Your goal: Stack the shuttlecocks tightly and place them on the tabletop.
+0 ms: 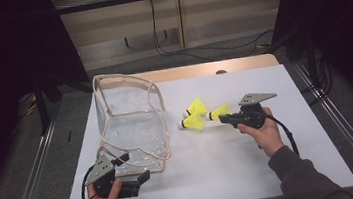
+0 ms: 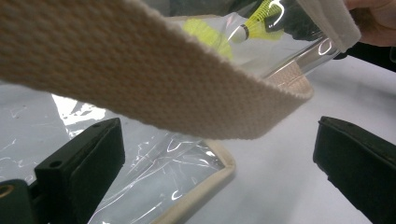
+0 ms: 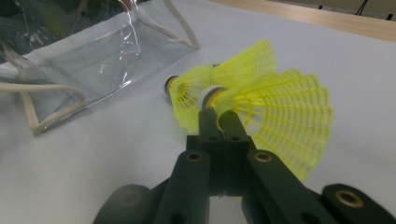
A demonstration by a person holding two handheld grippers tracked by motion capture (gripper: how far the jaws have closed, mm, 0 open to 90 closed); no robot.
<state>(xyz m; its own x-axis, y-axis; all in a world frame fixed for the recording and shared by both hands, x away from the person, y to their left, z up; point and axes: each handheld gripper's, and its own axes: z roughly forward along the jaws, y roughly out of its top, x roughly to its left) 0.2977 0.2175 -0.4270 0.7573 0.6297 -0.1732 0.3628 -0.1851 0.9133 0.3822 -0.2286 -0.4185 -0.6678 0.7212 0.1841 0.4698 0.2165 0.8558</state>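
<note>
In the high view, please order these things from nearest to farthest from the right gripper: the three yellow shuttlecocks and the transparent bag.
1. Shuttlecock at the tips of the right gripper, between its shut jaws.
2. and 3. Upper shuttlecock and lower shuttlecock, just left of the first one; too close to call.
4. Transparent bag, farthest, at the table's left side.
</note>
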